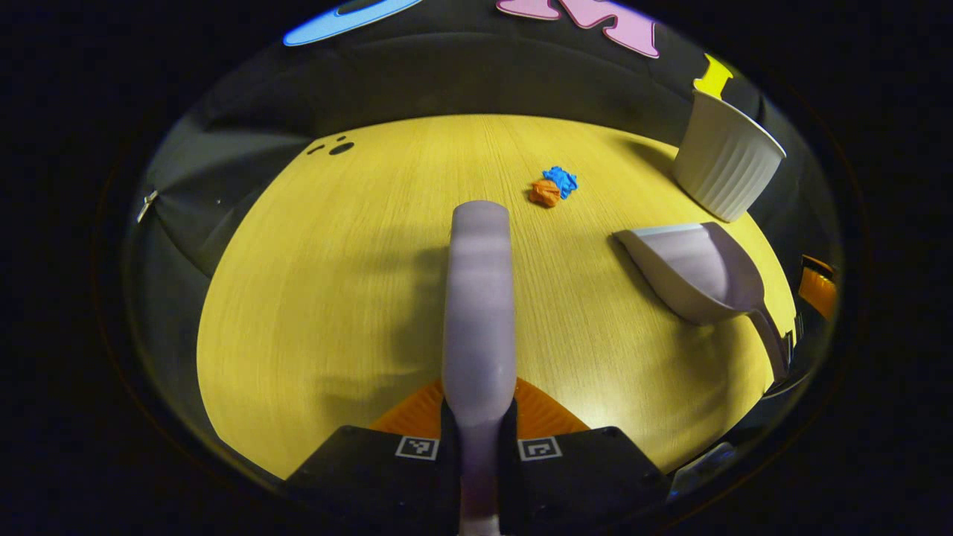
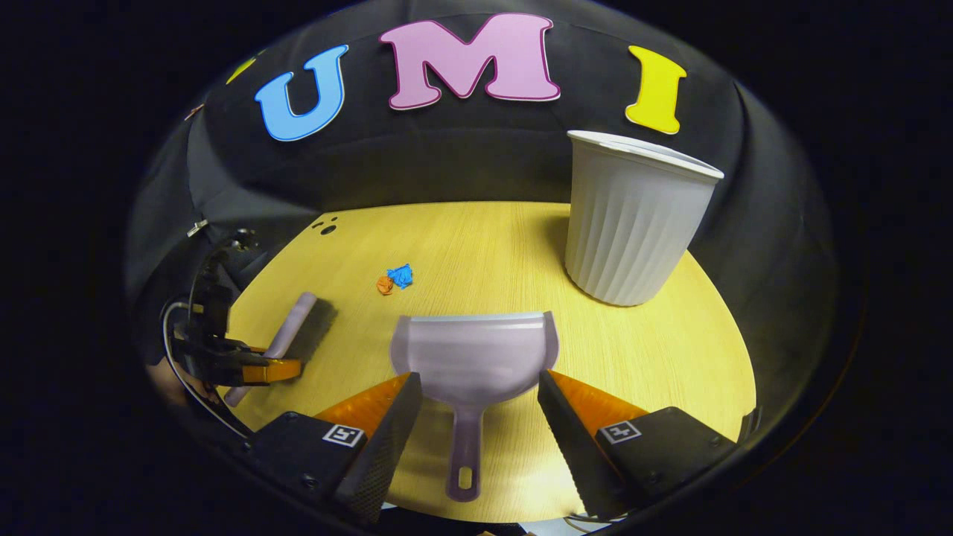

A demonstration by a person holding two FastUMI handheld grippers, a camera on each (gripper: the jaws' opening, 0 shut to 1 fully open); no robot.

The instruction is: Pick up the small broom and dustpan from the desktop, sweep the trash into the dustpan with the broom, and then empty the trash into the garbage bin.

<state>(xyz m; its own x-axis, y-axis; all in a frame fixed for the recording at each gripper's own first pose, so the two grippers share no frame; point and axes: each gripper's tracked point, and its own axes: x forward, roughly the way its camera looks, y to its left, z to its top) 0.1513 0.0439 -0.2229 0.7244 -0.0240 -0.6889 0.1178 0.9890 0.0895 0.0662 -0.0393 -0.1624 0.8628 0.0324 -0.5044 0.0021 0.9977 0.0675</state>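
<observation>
My left gripper (image 1: 480, 406) is shut on the handle of the lilac small broom (image 1: 480, 298), which points forward over the yellow wooden desktop (image 1: 335, 298). Ahead of the brush head lie an orange wad (image 1: 546, 193) and a blue wad (image 1: 561, 180) of trash, touching each other. The lilac dustpan (image 2: 473, 353) rests flat on the desktop, mouth facing away. Its handle (image 2: 465, 454) runs back between the fingers of my right gripper (image 2: 478, 378), which stands open and wide on both sides of the pan. In the right gripper view the left gripper (image 2: 246, 366) holds the broom (image 2: 292, 333) at far left.
A white ribbed garbage bin (image 2: 633, 223) stands upright at the back right of the desktop (image 2: 484, 246), just beyond the dustpan (image 1: 692, 272). The trash (image 2: 394, 278) lies left of the bin (image 1: 726, 164). Black cloth walls close the booth behind the rounded table edge.
</observation>
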